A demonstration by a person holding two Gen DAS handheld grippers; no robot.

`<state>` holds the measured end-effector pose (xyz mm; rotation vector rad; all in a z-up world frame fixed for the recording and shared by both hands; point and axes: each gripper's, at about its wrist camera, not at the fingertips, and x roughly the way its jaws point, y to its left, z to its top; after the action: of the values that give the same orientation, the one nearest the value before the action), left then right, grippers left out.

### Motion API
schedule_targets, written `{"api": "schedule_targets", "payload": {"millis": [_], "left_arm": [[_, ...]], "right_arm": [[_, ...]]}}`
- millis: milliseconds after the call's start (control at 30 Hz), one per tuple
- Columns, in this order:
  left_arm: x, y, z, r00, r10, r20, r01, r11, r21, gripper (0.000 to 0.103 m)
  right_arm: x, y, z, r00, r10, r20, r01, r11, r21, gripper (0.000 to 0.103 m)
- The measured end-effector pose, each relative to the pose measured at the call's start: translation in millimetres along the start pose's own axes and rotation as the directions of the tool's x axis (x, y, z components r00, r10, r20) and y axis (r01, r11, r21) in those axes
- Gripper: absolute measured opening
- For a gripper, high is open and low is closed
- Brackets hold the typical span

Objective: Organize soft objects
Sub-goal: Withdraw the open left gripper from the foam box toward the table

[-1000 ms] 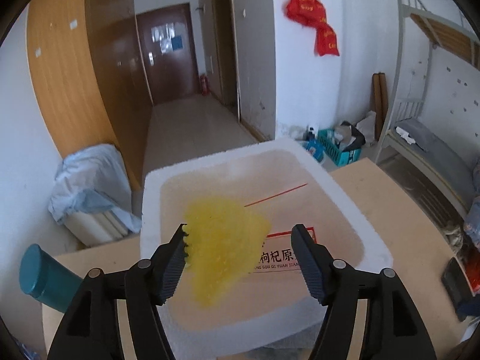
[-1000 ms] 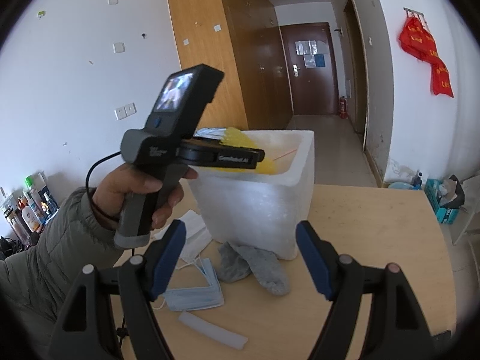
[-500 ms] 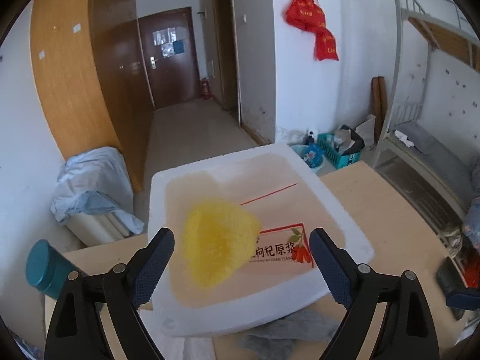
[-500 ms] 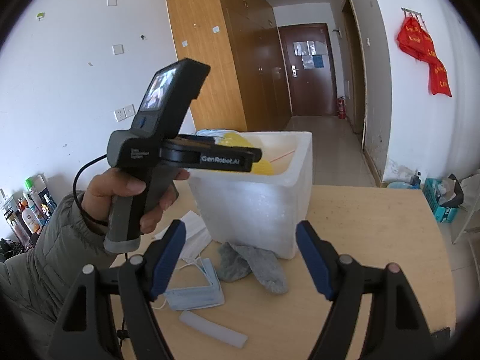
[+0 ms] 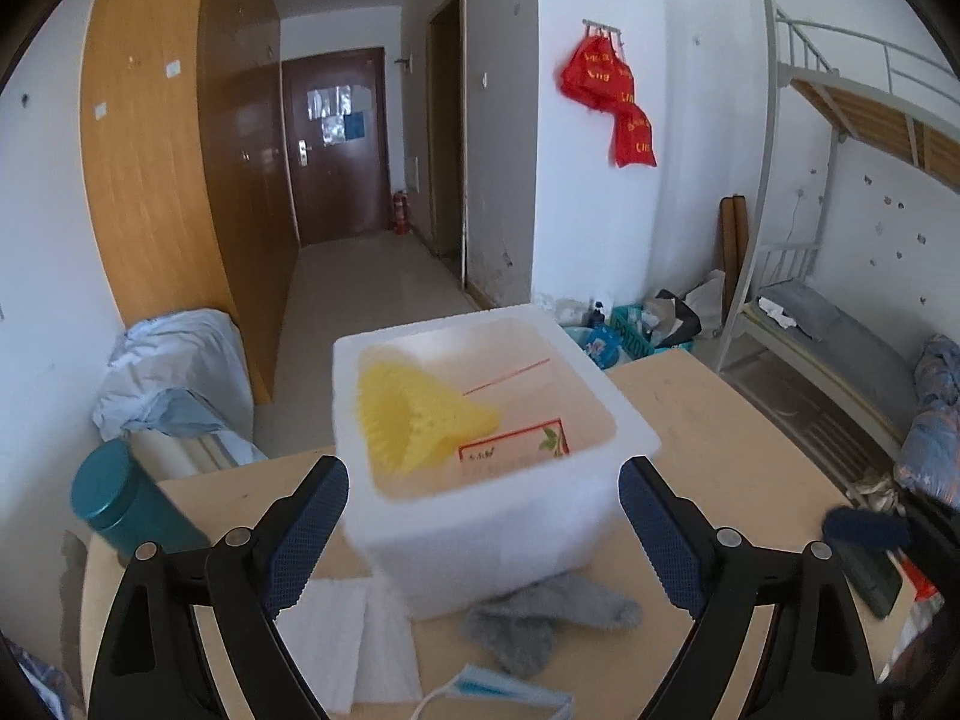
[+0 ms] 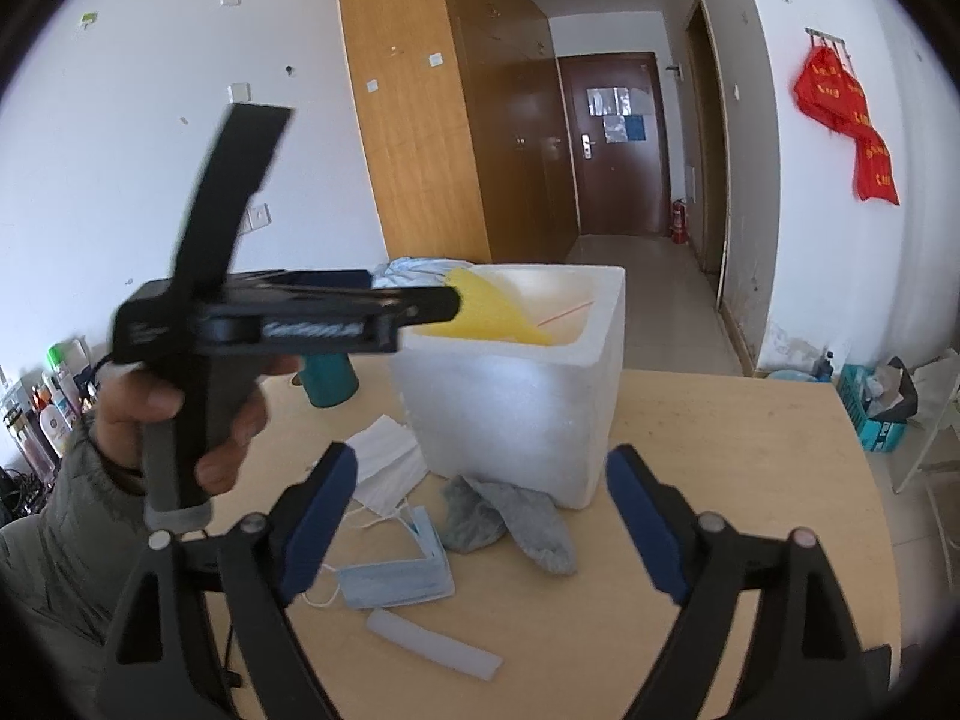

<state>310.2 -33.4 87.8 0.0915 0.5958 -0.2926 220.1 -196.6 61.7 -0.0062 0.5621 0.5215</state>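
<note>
A yellow sponge-like soft piece (image 5: 420,420) lies inside the white foam box (image 5: 624,420), also seen from the right wrist view (image 6: 492,315). My left gripper (image 5: 483,531) is open and empty, held back from the box's near wall. A grey sock (image 6: 510,519) lies at the box's foot (image 5: 540,618). Blue face masks (image 6: 396,576) and a white mask (image 6: 384,462) lie on the table. My right gripper (image 6: 480,525) is open and empty above the sock.
A teal canister (image 5: 120,507) stands at the table's left (image 6: 327,375). A white plastic strip (image 6: 432,642) lies near the front edge. A black phone (image 5: 870,576) is at the right. The wooden table (image 6: 720,450) extends right of the box (image 6: 510,408).
My left gripper let go of the yellow piece, which now rests in the box, then opened wide and drew back and down from the box. My right gripper has barely moved.
</note>
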Motion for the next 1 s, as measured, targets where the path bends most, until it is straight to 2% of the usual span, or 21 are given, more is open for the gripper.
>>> {"api": "schedule_targets", "payload": {"millis": [67, 100, 167, 433, 867, 1000], "left_arm": [[-14.3, 1.7, -8.9, 1.000, 0.013, 0.021, -0.013, 1.000, -0.008, 0.102], [-21.5, 2.4, -13.4, 0.999, 0.017, 0.038, -0.016, 1.000, -0.017, 0.103], [-34.2, 2.5, -20.9, 0.997, 0.021, 0.068, -0.019, 0.999, -0.025, 0.103], [-63.1, 9.5, -45.7, 0.994, 0.025, 0.109, -0.023, 1.000, -0.020, 0.103], [-100.3, 35.4, -127.4, 0.991, 0.075, 0.114, -0.058, 0.988, -0.145, 0.103], [-98.9, 32.3, -145.2, 0.993, 0.059, 0.103, -0.041, 0.986, -0.164, 0.103]], "right_arm": [[0.3, 2.7, -2.6, 1.000, -0.002, -0.010, 0.002, 1.000, -0.006, 0.089], [0.3, 3.2, -3.9, 1.000, -0.003, -0.014, 0.003, 1.000, -0.004, 0.089], [-0.8, 3.0, -5.1, 1.000, -0.005, -0.016, 0.005, 1.000, 0.004, 0.089], [0.5, 13.4, -14.5, 0.999, -0.011, -0.047, 0.010, 1.000, -0.019, 0.089], [22.1, 24.8, -32.8, 0.996, -0.012, -0.093, 0.007, 0.999, -0.054, 0.089], [26.4, 27.7, -42.6, 0.994, -0.016, -0.104, 0.010, 0.998, -0.060, 0.089]]}}
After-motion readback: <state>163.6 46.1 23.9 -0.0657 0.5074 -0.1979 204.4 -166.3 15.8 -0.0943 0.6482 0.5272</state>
